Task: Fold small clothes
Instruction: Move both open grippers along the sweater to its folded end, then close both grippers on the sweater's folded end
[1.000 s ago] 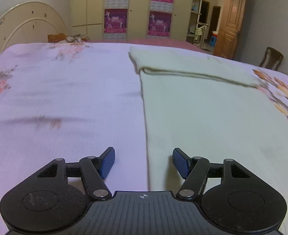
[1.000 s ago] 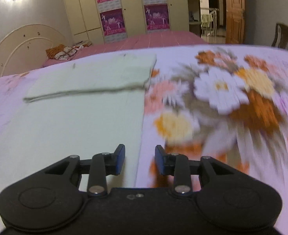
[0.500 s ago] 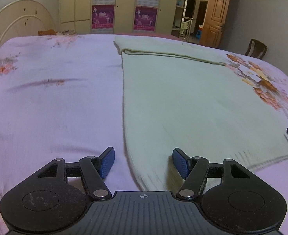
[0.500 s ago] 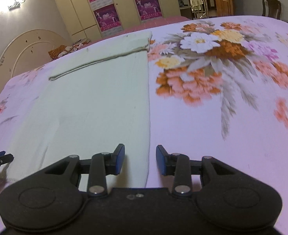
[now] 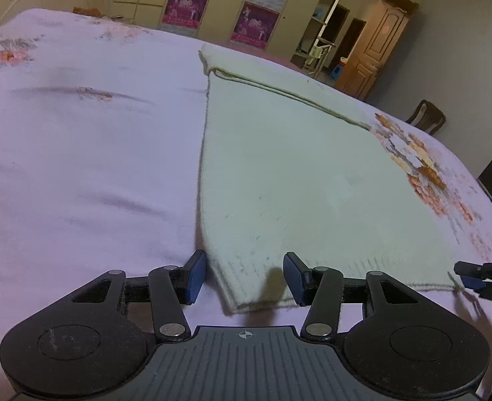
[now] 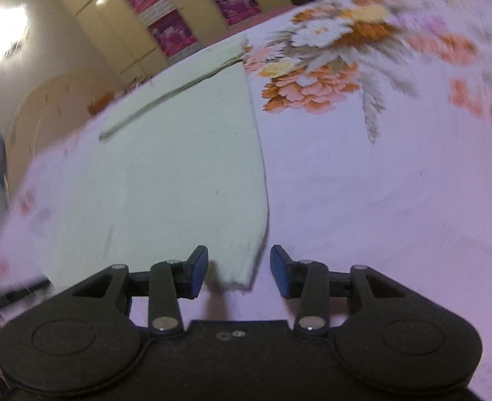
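A pale green garment lies spread flat on a bed covered by a pink floral sheet, its far end already folded over toward the wardrobe. The left gripper sits low at the garment's near left corner, its blue-padded jaws wide apart on either side of that corner, holding nothing. The right gripper sits at the garment's near right corner, jaws likewise spread wide, with the corner's edge lying between them and nothing clamped. From the left camera, the right gripper's tip shows just beside the garment's hem. An orange and white flower print marks the sheet to the garment's right. A wooden door and a chair stand beyond the garment's far end.
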{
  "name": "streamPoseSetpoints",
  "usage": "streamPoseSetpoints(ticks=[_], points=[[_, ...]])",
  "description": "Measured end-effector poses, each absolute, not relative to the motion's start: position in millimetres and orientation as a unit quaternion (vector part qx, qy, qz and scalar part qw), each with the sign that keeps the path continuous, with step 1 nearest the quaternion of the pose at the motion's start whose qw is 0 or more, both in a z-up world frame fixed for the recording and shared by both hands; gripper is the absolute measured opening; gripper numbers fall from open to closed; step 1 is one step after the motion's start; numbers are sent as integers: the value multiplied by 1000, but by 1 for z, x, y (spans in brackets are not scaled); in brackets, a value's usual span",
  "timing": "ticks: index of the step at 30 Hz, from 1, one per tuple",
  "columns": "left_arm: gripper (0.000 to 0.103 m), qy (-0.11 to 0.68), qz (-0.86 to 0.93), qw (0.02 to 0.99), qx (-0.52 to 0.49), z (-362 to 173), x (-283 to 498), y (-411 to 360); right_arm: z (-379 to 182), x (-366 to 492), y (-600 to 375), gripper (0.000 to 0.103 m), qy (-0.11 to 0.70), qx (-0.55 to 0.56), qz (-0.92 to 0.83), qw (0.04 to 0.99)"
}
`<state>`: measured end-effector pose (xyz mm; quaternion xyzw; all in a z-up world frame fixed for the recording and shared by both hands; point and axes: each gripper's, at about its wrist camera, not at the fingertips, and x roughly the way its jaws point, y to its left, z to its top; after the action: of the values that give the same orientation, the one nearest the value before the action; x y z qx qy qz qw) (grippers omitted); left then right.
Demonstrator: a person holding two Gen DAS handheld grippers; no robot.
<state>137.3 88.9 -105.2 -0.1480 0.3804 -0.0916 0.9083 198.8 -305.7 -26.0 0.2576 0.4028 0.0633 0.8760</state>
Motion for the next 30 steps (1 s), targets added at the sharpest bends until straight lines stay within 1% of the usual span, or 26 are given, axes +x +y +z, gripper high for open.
streamPoseSetpoints(ticks=[3, 9, 16, 19, 22, 23, 25, 26, 28, 29, 30], points=[[51, 380, -96, 907, -157, -107, 144, 88, -32, 207, -318, 41, 398, 315, 65, 859], [51, 380, -104, 901, -179, -109, 156, 90, -39, 227, -326, 41, 391, 370, 67, 840], [51, 384, -120, 892, -205, -110, 154, 96, -40, 218, -325, 40, 402, 371, 90, 833], [50, 380, -140, 879, -251, -117, 149, 106, -43, 205, -316, 34, 414, 359, 125, 827], [44, 380, -143, 863, -301, -125, 152, 119, -46, 197, -317, 30, 409, 368, 136, 824], [44, 380, -144, 856, -320, -128, 155, 123, -47, 197, -320, 26, 406, 379, 131, 821], [44, 383, -146, 846, -342, -133, 158, 127, -50, 201, -329, 25, 395, 406, 119, 815], [44, 383, -147, 845, -343, -134, 160, 126, -51, 204, -331, 26, 393, 416, 118, 812], [44, 384, -150, 847, -335, -135, 161, 123, -51, 211, -330, 25, 400, 410, 128, 809], [42, 385, -150, 849, -329, -135, 162, 121, -50, 215, -327, 24, 404, 401, 133, 811], [10, 386, -148, 852, -322, -135, 163, 117, -49, 217, -323, 18, 409, 388, 137, 815]])
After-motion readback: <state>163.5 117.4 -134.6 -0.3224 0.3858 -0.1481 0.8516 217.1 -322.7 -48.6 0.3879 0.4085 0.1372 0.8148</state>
